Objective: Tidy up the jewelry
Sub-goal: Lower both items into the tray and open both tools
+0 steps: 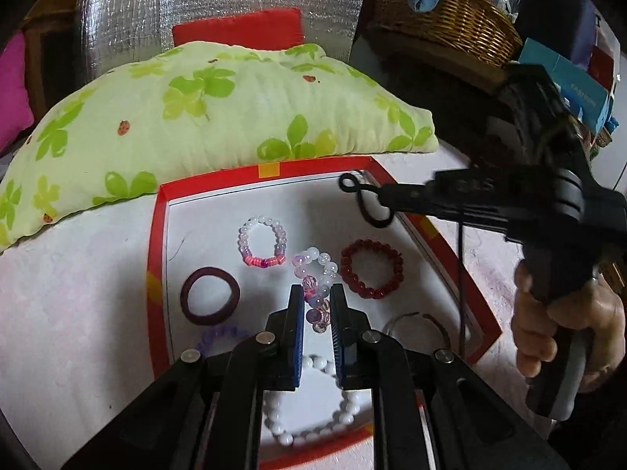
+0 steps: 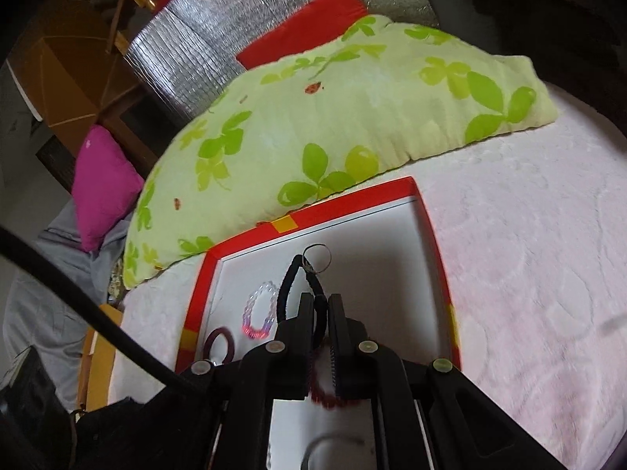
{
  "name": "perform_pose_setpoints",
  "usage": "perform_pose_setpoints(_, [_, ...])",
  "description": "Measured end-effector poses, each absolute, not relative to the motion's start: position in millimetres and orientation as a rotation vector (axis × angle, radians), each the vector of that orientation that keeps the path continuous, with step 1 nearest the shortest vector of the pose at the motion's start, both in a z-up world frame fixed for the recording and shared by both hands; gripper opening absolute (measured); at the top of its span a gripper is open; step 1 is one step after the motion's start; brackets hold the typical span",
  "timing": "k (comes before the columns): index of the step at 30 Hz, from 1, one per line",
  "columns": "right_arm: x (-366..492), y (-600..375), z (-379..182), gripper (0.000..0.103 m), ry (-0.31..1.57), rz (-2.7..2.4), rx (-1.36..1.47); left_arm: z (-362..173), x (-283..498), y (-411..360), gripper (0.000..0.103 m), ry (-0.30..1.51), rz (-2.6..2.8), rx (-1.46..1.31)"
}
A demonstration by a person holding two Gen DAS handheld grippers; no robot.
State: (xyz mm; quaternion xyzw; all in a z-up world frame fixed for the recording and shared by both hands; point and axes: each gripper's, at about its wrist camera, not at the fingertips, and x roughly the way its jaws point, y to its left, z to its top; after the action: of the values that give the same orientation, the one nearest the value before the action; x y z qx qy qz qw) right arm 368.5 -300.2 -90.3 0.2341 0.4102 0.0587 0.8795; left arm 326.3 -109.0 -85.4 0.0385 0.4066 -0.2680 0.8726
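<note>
A red box lid with a white inside (image 1: pixel 156 243) lies on the bed and holds several pieces of jewelry. My left gripper (image 1: pixel 316 293) is shut on a bracelet of clear, pink and purple beads (image 1: pixel 317 270) that hangs over the tray. My right gripper (image 2: pixel 322 300) is shut on a black hair tie (image 2: pixel 288 286) with a thin metal ring on it, held above the tray's far right corner (image 1: pixel 362 199). In the tray lie a white and pink bead bracelet (image 1: pixel 260 241), a maroon hair tie (image 1: pixel 209 295), a dark red bead bracelet (image 1: pixel 371 274) and a white bead bracelet (image 1: pixel 309 403).
A green clover-print pillow (image 1: pixel 219 105) lies just behind the tray, with a red cushion (image 1: pixel 239 27) behind it. A wicker basket (image 1: pixel 443 11) stands at the back right. Pale pink bedding (image 2: pixel 529 274) stretches right of the tray. A clear bangle (image 1: pixel 415 323) and a purple coil tie (image 1: pixel 219 333) also lie in the tray.
</note>
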Motion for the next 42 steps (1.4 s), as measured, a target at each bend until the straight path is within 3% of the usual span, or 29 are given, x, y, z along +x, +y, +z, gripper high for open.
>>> perform_pose_setpoints(12, [409,-303,-114,0.008,0.928,0.091,0.495,-105,348,-123,0.013,0.918,-0.561,0.105])
perform_pose_setpoints(42, [421,-295,-132,0.009,0.967,0.076,0.490,-109,351,-129,0.014,0.929,-0.518,0.154])
